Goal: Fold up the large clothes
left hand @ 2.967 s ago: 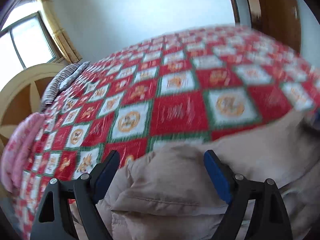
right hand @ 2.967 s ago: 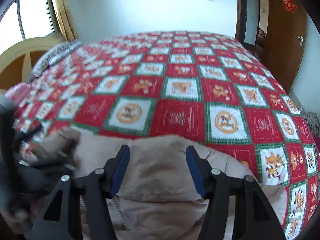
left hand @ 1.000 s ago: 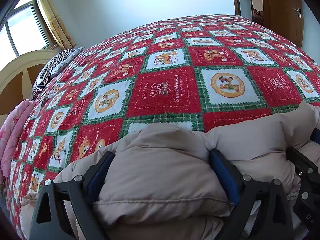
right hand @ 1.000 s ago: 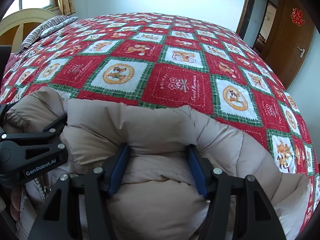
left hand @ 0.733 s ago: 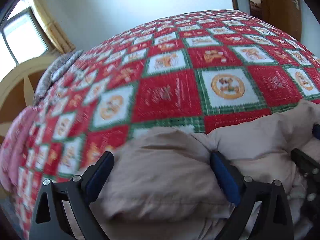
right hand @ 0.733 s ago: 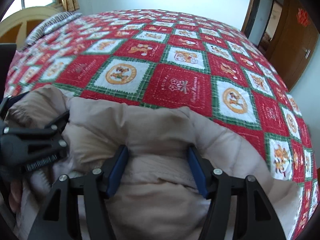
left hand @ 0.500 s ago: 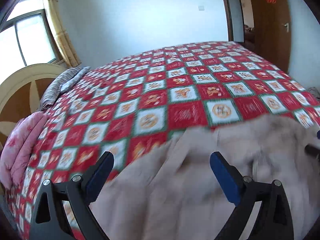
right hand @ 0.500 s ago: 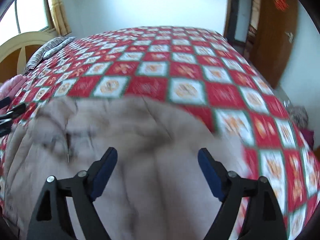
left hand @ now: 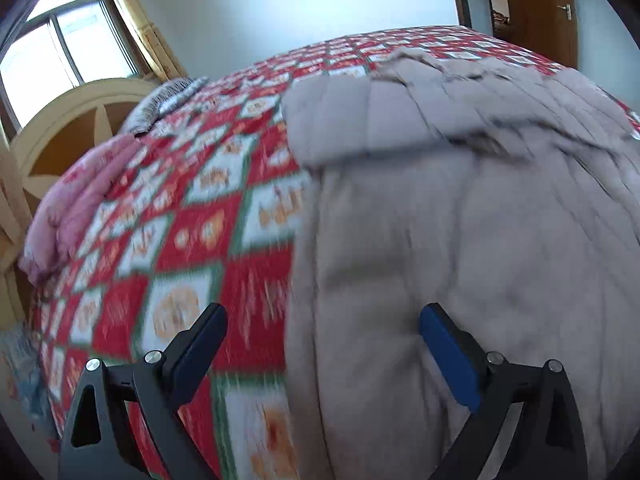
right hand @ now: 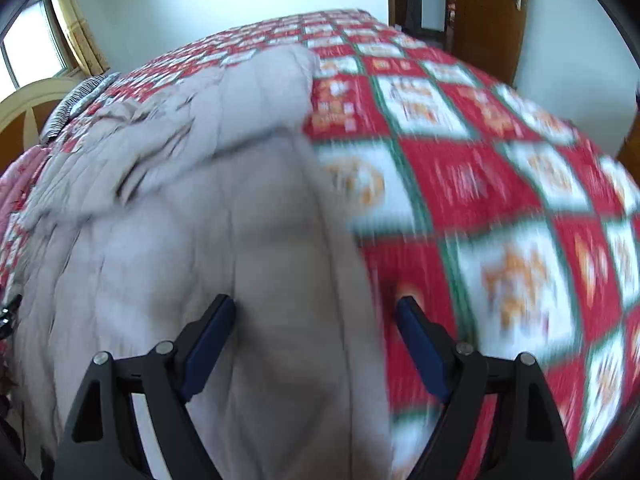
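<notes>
Left wrist camera looks down at a big bed with a red, green and white checked blanket [left hand: 192, 240]. A puffy beige coat [left hand: 460, 220] lies spread out on it, filling the right side of this view. The left gripper [left hand: 322, 344] has its blue fingers [left hand: 448, 356] wide apart, with nothing squeezed between them. A pink quilt [left hand: 76, 200] sits at the far left edge of the bed, near a window [left hand: 52, 56].

From the right wrist camera, the coat [right hand: 180, 220] fills the left side and the blanket [right hand: 500, 200] shows on the right. The right gripper [right hand: 314, 334] is spread wide too, above the coat's edge and holding nothing. A brown door [right hand: 488, 12] stands behind the bed. Both views are blurry.
</notes>
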{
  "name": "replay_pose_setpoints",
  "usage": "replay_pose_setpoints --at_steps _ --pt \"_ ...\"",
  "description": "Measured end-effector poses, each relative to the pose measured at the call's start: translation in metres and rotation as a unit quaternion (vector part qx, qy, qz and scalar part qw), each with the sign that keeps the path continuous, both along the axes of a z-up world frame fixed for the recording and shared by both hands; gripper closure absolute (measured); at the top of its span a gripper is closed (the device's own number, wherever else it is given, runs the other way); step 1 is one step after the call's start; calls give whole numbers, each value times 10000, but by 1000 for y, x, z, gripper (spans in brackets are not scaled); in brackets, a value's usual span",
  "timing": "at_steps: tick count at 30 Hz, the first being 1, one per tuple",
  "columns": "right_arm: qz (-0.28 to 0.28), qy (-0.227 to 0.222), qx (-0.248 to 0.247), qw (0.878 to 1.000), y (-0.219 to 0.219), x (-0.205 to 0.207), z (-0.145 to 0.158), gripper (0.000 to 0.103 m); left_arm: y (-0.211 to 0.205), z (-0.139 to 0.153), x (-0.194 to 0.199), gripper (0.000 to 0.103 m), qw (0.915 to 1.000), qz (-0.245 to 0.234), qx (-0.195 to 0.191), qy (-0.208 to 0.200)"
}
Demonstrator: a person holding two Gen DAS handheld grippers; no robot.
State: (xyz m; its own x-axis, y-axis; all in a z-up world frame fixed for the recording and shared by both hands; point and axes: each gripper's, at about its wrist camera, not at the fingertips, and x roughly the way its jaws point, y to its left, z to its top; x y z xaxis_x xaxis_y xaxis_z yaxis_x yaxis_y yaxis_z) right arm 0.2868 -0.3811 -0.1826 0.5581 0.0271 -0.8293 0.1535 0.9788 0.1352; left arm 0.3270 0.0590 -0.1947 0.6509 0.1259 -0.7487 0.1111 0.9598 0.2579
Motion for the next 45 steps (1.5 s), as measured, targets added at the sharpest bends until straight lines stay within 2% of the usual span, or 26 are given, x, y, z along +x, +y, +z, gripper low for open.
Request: replay_pose_setpoints --at_steps 2,10,13,17,20,22,23,25,27,28,30,32,39,45 --pt "33 -103 -16 9999 6 -21 -2 18 3 -2 -17 6 9998 31 -145 -92" --pt "117 -309 -255 9991 19 -87 -11 19 2 -14 -78 6 9994 -112 -280 -154" --pt "139 -254 -109 9995 25 -102 -16 20 0 -20 -96 6 9994 -133 -289 -104" --pt "123 -303 -19 9995 33 -120 -26 28 1 -26 -104 6 9992 -120 -387 -40" --pt "158 -383 30 9991 40 -130 -27 47 7 -29 -101 6 9963 -58 -822 230" --pt "252 -415 10 9988 45 -134 -26 58 9 -31 -103 11 9932 -85 -1082 423" --pt "290 -436 13 9986 46 -135 -26 63 9 -32 -105 19 9915 -120 -1196 495" --pt "309 -477 53 9984 47 -138 -27 68 6 -31 -110 26 9909 -211 -1221 517" --pt "326 -568 136 9978 47 -141 -28 80 1 -29 -116 43 9914 -350 -1161 491" --pt "342 -620 160 9974 47 -143 -26 83 -2 -28 -118 49 9918 -414 -1117 468" --pt "355 -718 181 9966 48 -145 -21 88 -8 -22 -124 79 9937 -524 -929 332" --pt "329 -867 285 9953 44 -149 -13 89 -9 -10 -128 88 9946 -600 -836 163" --pt "329 -1485 610 9865 38 -167 27 92 8 47 -137 92 9906 -706 -1081 -458" --pt "395 -1947 812 9767 38 -183 65 93 23 95 -147 94 9831 -724 -1451 -852"
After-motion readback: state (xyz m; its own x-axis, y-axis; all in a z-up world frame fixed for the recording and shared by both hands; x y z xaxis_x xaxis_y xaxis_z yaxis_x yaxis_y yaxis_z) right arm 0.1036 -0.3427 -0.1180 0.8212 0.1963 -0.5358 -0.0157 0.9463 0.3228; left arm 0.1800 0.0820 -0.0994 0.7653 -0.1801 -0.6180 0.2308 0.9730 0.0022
